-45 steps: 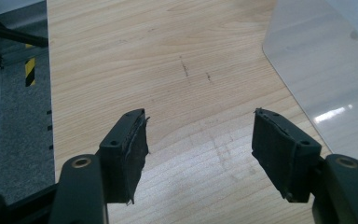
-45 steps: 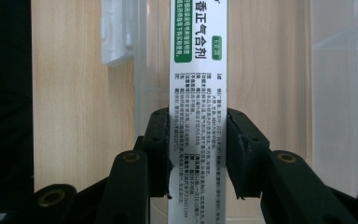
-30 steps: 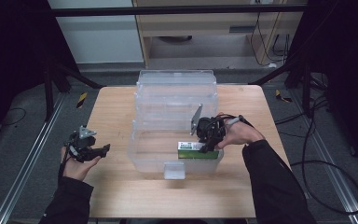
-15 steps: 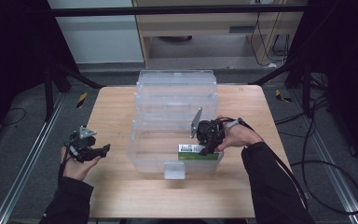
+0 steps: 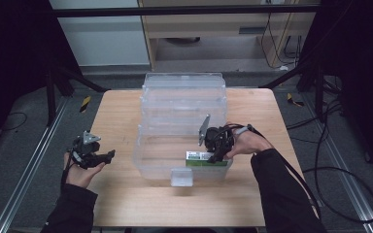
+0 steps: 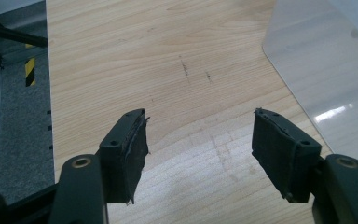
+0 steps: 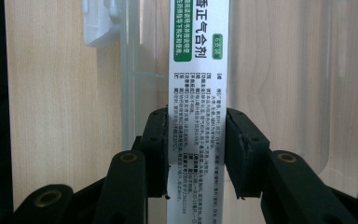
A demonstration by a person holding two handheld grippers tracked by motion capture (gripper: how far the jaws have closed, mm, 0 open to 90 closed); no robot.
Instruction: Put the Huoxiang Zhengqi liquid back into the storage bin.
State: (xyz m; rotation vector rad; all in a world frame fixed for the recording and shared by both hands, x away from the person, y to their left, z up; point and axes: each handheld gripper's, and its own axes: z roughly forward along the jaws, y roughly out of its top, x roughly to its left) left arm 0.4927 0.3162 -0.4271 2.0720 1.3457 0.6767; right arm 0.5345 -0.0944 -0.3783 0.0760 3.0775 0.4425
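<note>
A long white and green carton (image 5: pixel 205 159) with printed text (image 7: pixel 198 46) lies low in the front right corner of a clear plastic bin (image 5: pixel 182 80). My right gripper (image 5: pixel 217 154) reaches into the bin from the right and is shut on the carton's near end; in the right gripper view (image 7: pixel 196 126) both pads press its sides. My left gripper (image 5: pixel 108 156) hovers over the bare wooden table (image 5: pixel 121 121) left of the bin. Its jaws (image 6: pixel 199 135) stand wide open with nothing between them.
The bin's clear lid stands open at the back, and a white latch (image 5: pixel 181 177) juts from its front wall. The bin's side (image 6: pixel 321 70) lies to the right of the left gripper. A grey floor with rails surrounds the table.
The right gripper and the carton have edged slightly toward the bin's front. The left gripper has not moved.
</note>
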